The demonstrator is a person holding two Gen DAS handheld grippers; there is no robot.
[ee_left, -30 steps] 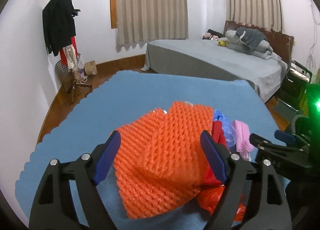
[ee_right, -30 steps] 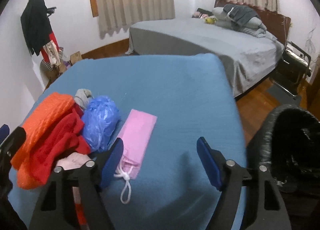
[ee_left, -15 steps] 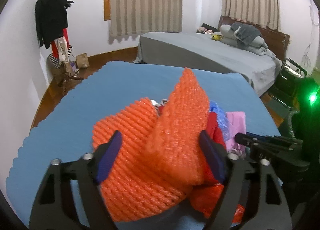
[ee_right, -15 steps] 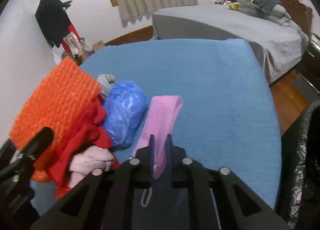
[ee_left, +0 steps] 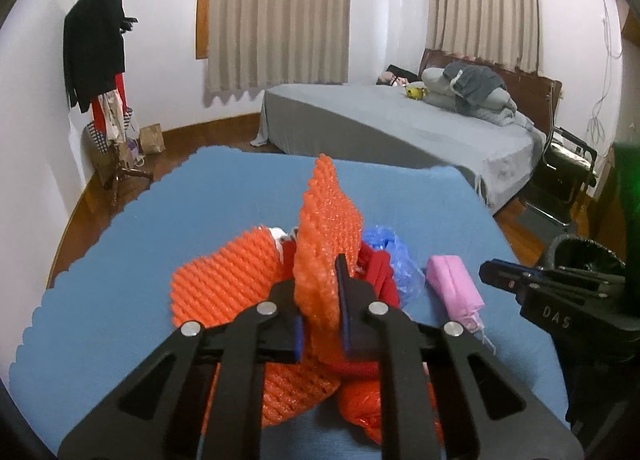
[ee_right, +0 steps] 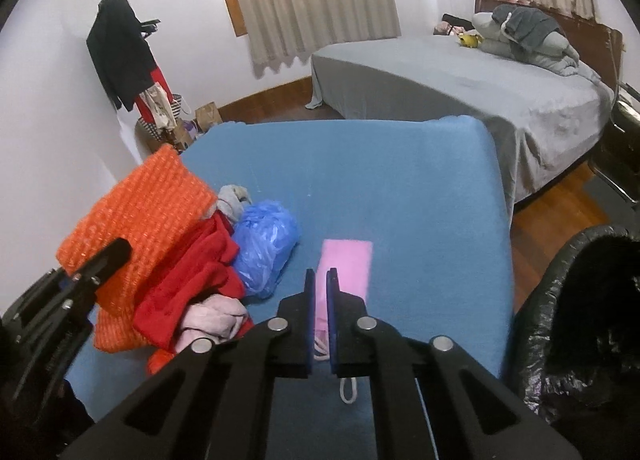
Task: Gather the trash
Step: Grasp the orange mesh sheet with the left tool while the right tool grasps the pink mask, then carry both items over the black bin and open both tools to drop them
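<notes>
Left gripper (ee_left: pixel 320 300) clamped on an orange foam net (ee_left: pixel 328 236), one flap standing up between the jaws. Right gripper (ee_right: pixel 320 300) pinched tight on a pink pouch (ee_right: pixel 346 264), its far end flat on the blue table (ee_right: pixel 380 180). Trash pile toward the table's left edge: red cloth (ee_right: pixel 192 272), blue plastic bag (ee_right: pixel 264 244). Black-lined bin (ee_right: pixel 580 320) off the table's right edge.

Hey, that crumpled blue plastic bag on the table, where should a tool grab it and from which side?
Grip the blue plastic bag by its puffed, crinkled top, coming from above on its right. That side faces bare blue table cover, while the red cloth presses against its left. The loose film should probably bunch easily between the pads.
</notes>
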